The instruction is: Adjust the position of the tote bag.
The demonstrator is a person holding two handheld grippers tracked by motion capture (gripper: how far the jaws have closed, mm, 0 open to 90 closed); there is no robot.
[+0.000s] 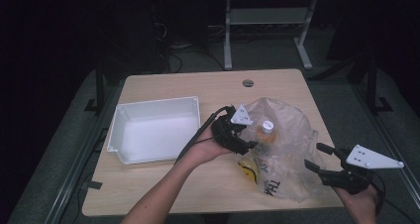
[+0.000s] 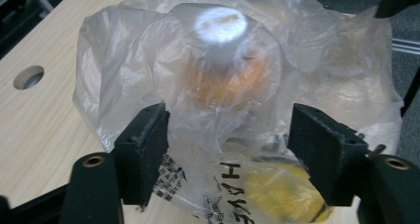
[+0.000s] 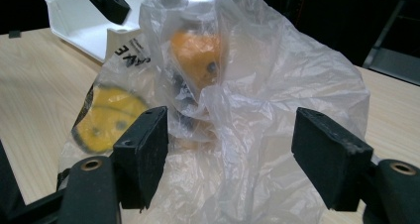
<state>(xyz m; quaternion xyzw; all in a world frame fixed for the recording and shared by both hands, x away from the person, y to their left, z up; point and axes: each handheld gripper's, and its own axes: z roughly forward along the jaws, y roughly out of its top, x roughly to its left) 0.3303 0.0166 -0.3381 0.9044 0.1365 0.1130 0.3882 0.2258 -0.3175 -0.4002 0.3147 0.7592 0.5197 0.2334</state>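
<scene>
Room: dark surroundings, with a pale wooden desk (image 1: 163, 184) lit in the middle and metal frame legs behind it.
Landmark: a clear plastic bag (image 1: 289, 149) lies crumpled on the desk's right half; every place below is told from it.
Bag contents: a bottle (image 1: 267, 131) with a white cap and orange contents stands upright inside it; a yellow smiley print (image 3: 106, 117) and black lettering sit on the film low at its near side.
Tray: a white plastic tray (image 1: 153, 130) sits well to the left of the bag, with nothing in it.
Left hand-held gripper (image 2: 228, 149): at the bag's left edge, jaws fairly wide and aimed at the bottle; film lies between the pads, but neither pad presses on it, so nothing is held.
Right hand-held gripper (image 3: 230, 154): at the bag's near right corner, jaws wide apart, loose film bulging between them, nothing clamped.
Step, as I judge it: getting a hold on the bag or on the bottle through it.
Risk one: pads closing on slack film alone could slip off or tear it.
Risk two: a push from the left could tip the upright bottle, since the bag gives no support.
Risk three: lifting one corner could let the bottle slide out through the bag's mouth.
</scene>
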